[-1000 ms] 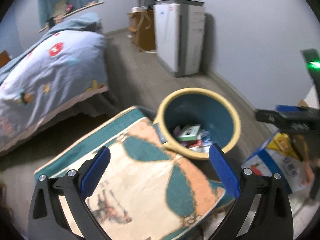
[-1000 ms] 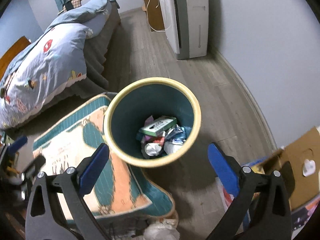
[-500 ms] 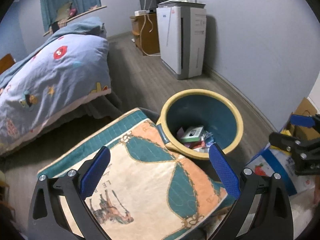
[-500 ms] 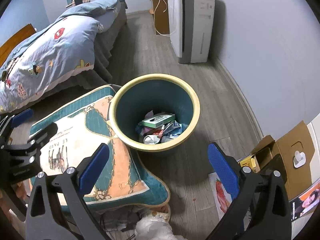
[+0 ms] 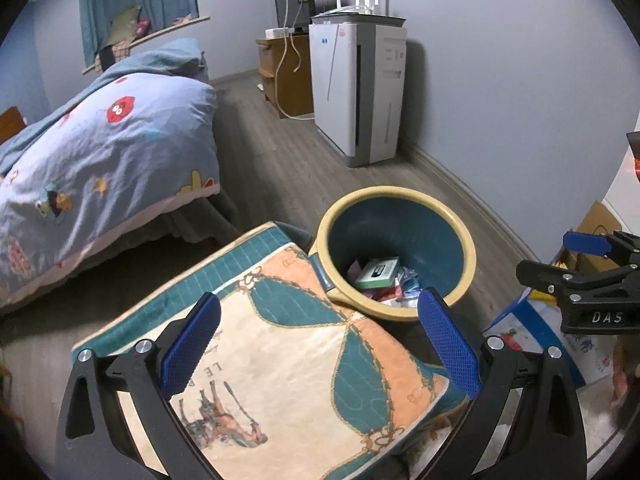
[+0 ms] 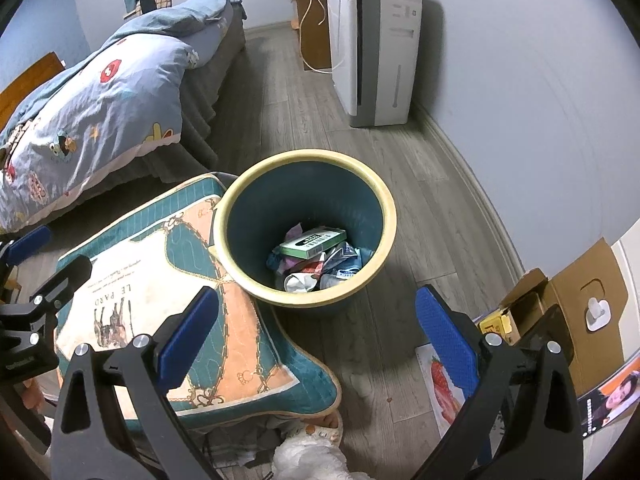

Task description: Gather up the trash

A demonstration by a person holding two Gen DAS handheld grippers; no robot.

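The bed (image 6: 100,92) is filling the far left, the white appliance (image 6: 376,48) is standing far right against the wall. The patterned cushion (image 6: 168,300) is pressing against the bin (image 6: 306,298), crowding its left rim. Trash, a green box (image 6: 314,242) on top, is lying inside. I'm holding my left gripper (image 5: 320,340) and right gripper (image 6: 316,338) spread wide, both empty.

The cushion (image 5: 280,344) covers the near side of the bin (image 5: 464,240), and the wrappers under the green box (image 6: 313,242) are too crumpled to name. The white bundle (image 6: 308,460) runs off the bottom edge. Print on the cardboard box (image 6: 560,300) is too small to read
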